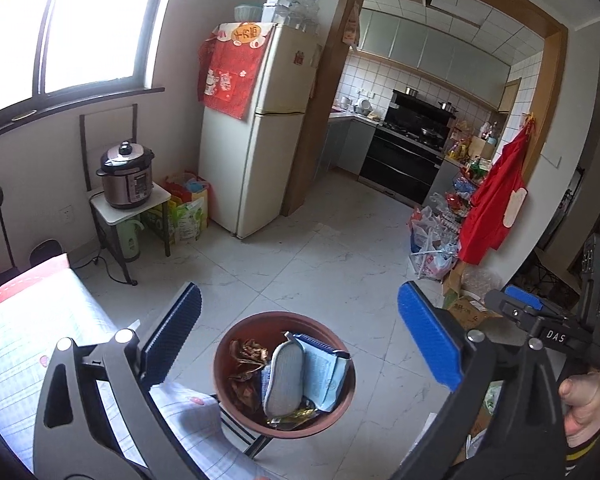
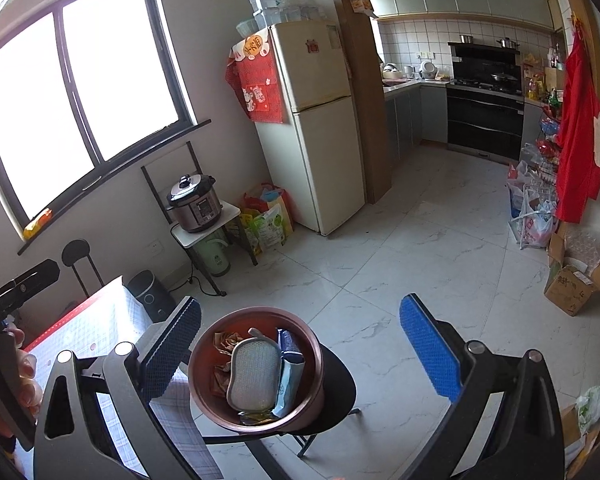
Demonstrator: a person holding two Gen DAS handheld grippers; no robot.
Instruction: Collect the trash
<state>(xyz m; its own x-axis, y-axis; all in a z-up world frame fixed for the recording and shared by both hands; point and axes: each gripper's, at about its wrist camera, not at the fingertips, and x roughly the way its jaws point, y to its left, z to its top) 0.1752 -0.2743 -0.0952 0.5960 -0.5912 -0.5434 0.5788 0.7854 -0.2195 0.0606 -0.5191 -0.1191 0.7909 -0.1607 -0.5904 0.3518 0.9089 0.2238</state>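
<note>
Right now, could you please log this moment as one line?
left gripper: open, empty | right gripper: open, empty | bowl: holds trash, on stool

Your left gripper [image 1: 298, 332] hangs with jaws spread wide above the brown bowl [image 1: 228, 376], which holds a grey pad [image 1: 285, 380], crumpled brown wrappers [image 1: 246, 364] (gold foil too) and a pale packet [image 1: 324, 378].

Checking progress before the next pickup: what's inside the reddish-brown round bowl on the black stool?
The reddish-brown round bowl holds a grey mesh oval pad on top, crumpled brown wrappers, a pale blue packet and gold foil. Anything beneath the pad is hidden.
</note>
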